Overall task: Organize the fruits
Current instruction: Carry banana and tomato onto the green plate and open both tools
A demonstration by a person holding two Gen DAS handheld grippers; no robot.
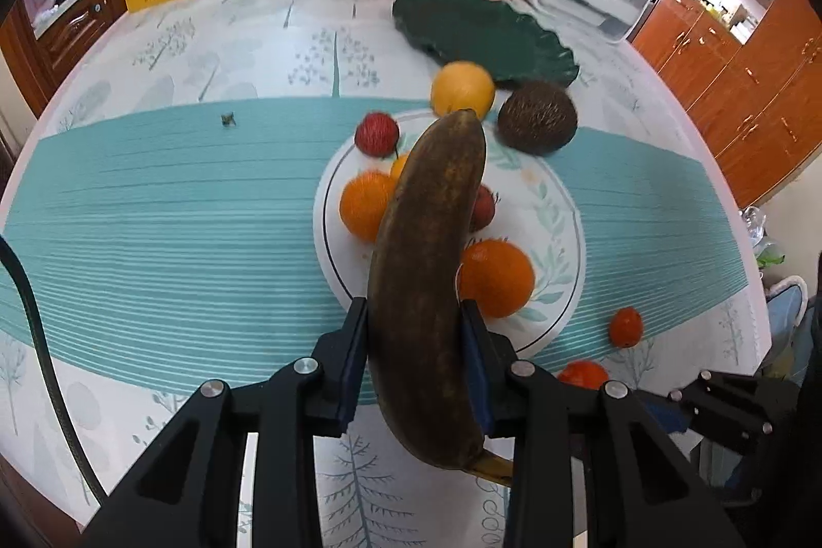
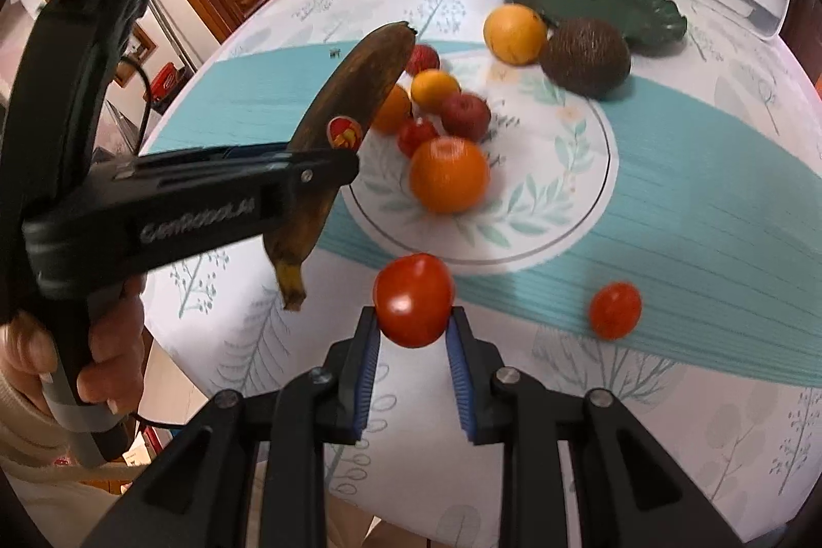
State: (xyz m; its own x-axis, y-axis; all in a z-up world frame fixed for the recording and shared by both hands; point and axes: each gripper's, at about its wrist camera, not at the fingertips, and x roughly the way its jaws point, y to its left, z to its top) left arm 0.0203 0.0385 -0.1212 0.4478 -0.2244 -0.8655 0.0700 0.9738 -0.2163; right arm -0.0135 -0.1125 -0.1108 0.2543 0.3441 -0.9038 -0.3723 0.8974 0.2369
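So the surface (image 1: 154,199) has a teal runner down the middle, and on it sits the white plate (image 2: 555,209), already carrying oranges and small red fruit — looks like that's where things get sorted. Behind it a green dish (image 1: 493,29) sits bare, so maybe that's the second sorting spot, can't say. The banana (image 1: 431,281), very brown, is clamped across its lower half by the left hand-held gripper (image 1: 416,368), jaws squeezed tight on it, tip pointing out over the plate — gripping near the stem end probably keeps the mushy middle from bruising. The right hand-held gripper (image 2: 413,373) is closed on a tomato (image 2: 413,299), held clear above the surface. Another tomato (image 2: 615,309) waits just off the plate.
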